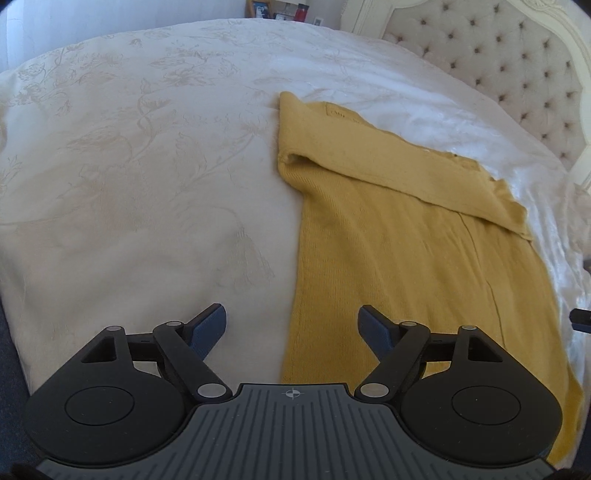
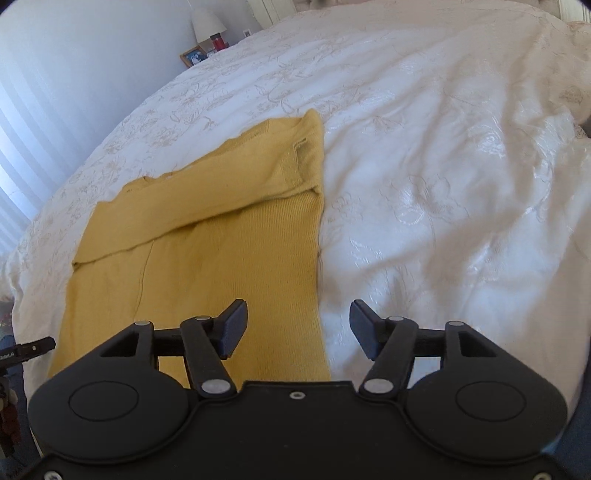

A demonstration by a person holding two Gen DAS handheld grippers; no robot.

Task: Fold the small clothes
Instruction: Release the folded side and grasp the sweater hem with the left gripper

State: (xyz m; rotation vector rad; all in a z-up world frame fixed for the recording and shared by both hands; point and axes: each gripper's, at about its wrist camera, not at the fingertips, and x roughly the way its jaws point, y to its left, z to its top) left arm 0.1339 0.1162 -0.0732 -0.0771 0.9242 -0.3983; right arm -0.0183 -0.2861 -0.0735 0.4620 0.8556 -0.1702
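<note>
A wide bed with a cream floral bedspread (image 1: 129,166) fills both views, stretching ahead of and beneath the two grippers. On it lies a mustard-yellow knit garment (image 1: 388,240), spread flat with its sleeves folded across the upper body; it sits ahead and to the right of the left gripper (image 1: 291,325) and ahead and to the left of the right gripper (image 2: 297,326). Both grippers hang over the garment's near side edges, jaws spread wide apart with nothing between the pads. Far beyond the tools, a tufted headboard (image 1: 498,74), a lamp (image 2: 207,23), a picture frame (image 2: 193,56) and a red bottle (image 2: 218,42) stand by the wall.
</note>
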